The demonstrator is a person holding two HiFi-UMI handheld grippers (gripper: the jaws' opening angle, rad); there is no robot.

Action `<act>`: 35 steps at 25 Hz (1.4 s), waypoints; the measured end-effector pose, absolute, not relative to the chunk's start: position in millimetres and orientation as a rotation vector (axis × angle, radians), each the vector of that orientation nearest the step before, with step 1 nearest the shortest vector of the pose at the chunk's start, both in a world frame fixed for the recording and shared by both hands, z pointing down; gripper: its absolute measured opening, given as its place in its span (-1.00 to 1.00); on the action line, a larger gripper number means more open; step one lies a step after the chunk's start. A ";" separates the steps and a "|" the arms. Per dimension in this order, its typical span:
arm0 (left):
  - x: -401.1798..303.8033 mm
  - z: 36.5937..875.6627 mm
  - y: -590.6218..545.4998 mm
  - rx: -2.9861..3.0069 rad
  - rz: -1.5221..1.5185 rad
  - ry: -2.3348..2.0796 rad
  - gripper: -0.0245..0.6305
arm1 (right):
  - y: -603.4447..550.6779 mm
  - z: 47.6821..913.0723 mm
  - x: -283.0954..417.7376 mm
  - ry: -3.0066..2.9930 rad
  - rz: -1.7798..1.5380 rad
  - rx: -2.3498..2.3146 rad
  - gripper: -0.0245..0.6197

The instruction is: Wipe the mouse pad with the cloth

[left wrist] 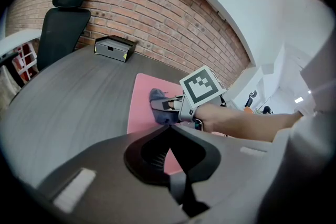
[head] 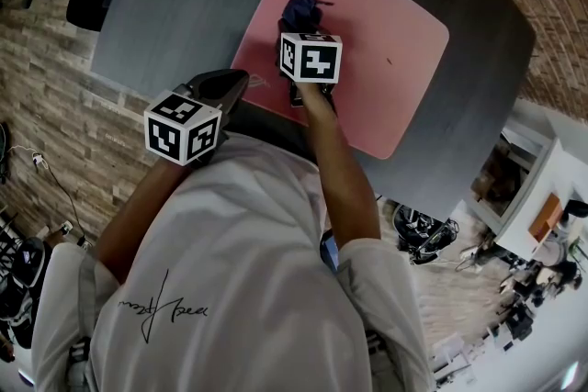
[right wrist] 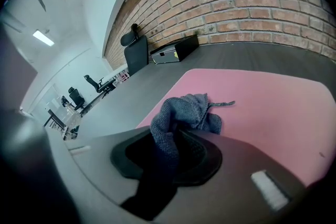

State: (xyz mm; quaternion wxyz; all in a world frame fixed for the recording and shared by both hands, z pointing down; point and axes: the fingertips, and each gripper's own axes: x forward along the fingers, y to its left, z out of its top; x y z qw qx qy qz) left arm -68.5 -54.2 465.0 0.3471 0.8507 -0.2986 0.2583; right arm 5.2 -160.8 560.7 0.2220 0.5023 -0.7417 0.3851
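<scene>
**Right gripper** (head: 299, 32): upper centre of the head view, over the left part of the pad. The fingers are clamped on a fold of the cloth, and the rest bunches ahead of them.

**Cloth** (right wrist: 185, 112): dark blue-grey knit, crumpled. It rests on the mouse pad near the pad's left edge, and a loose thread trails to the right in the right gripper view.

**Mouse pad** (head: 386, 41): large, pink, with rounded corners. It lies flat and askew on the counter. Most of its face lies right of the cloth, with one small dark speck right of centre.

**Left gripper** (left wrist: 169, 128): left of centre in the head view, by the pad's lower-left edge. The fingers are together with nothing between them. I cannot tell whether it touches the pad.

**Handling note (judgement):**
- Press the bunch down so more of the knit meets the pad.
- Sweep in overlapping passes toward the bare right side.
- Keep the clamp firm, because a thin fold could slip out.
- The pad may creep on the smooth top, so the free fingers could pin its near edge.

**Surface and room:**
- Counter (head: 175, 5): dark grey and smooth, with a rounded outline.
- Brick wall (left wrist: 157, 13): runs behind the counter.
- Office chair (left wrist: 60, 23): black, upper left of the left gripper view.
- Box (left wrist: 113, 48): grey, on the counter just right of the chair.
- Floor (head: 46, 106): stone-patterned, at the left of the head view.
</scene>
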 end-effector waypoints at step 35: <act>-62.9 464.3 -52.7 2.223 0.675 -0.763 -0.89 | -159.1 561.5 77.0 -1.994 1.115 1.507 -0.62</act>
